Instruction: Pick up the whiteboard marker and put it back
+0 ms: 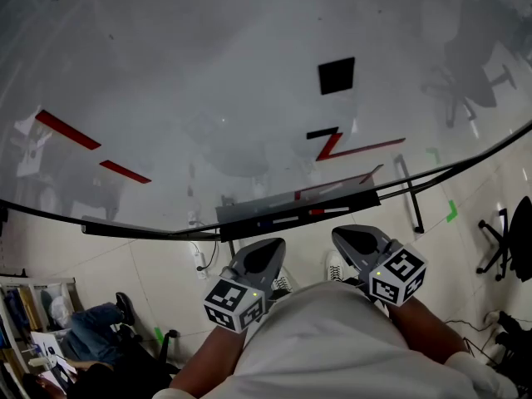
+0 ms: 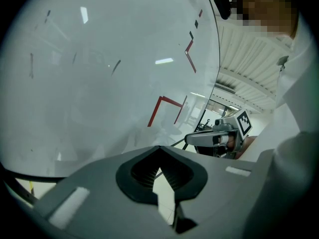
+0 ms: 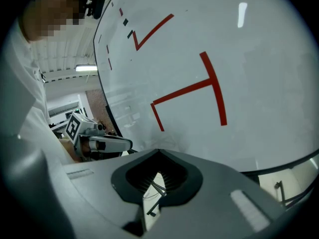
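The marker (image 1: 314, 213), as far as the head view shows, is a thin pale stick with a red end. It lies lengthwise in the tray (image 1: 249, 216), toward the tray's right end. It is too small to tell more, and another pale stick seems to lie beside it nearer the middle. The tray runs along the lower edge of the whiteboard (image 1: 208, 98), which carries red strokes (image 1: 332, 144) and a black square (image 1: 336, 75).

Neither gripper is near the marker. The left gripper (image 1: 268, 248) and right gripper (image 1: 347, 235) are both held low, close to the person's torso, below the tray and pointing up toward it. In its own view the left gripper (image 2: 159, 148) has its tips pressed together with nothing between them, only floor showing through the gap behind. The right gripper (image 3: 158, 153) is the same, tips touching and empty. Each sees the other off to its side, also closed.

With the marker in the tray and both grippers empty, the task is either not begun or already finished, and these views alone do not settle which. If it is not begun, everything is left: open a gripper, reach to the tray, pinch the marker, lift it and set it back.
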The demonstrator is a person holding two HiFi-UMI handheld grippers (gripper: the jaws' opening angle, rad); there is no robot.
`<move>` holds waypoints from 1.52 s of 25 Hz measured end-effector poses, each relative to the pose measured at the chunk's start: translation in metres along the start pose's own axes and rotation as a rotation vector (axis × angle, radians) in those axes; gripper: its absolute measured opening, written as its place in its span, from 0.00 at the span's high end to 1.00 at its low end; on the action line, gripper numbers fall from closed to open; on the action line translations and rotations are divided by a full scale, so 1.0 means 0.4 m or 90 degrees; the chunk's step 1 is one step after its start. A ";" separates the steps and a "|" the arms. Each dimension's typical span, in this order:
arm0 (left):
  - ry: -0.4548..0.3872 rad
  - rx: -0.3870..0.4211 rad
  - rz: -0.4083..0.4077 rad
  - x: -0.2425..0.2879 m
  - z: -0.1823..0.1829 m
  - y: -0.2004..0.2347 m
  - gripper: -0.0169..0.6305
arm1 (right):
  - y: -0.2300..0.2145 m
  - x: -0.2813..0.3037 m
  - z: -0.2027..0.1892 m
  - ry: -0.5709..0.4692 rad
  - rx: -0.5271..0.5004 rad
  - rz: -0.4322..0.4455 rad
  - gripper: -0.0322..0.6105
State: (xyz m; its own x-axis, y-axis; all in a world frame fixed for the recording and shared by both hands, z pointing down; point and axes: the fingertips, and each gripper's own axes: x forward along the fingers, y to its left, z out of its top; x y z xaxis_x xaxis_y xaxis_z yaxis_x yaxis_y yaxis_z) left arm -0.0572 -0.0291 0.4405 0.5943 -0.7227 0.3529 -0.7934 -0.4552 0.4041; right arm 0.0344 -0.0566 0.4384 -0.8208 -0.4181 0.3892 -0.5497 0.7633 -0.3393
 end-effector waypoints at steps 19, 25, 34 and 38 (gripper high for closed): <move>0.021 0.038 -0.102 -0.049 -0.039 -0.059 0.95 | 0.109 -0.052 -0.061 -0.022 0.012 -0.094 0.95; 0.001 0.032 -0.051 -0.044 -0.051 -0.115 0.95 | 0.095 -0.115 -0.056 -0.023 -0.013 -0.051 0.95; -0.017 -0.002 0.053 -0.016 -0.151 -0.312 0.95 | 0.062 -0.318 -0.148 -0.003 -0.026 0.042 0.95; -0.016 -0.009 0.093 -0.036 -0.206 -0.392 0.95 | 0.061 -0.376 -0.198 0.003 -0.013 0.079 0.95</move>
State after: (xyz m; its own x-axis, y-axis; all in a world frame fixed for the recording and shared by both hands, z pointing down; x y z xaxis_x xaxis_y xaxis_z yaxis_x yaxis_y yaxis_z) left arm 0.0696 0.0956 0.4415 0.4686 -0.7936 0.3882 -0.8694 -0.3362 0.3621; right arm 0.1567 0.0637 0.4396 -0.8815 -0.3171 0.3498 -0.4404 0.8192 -0.3674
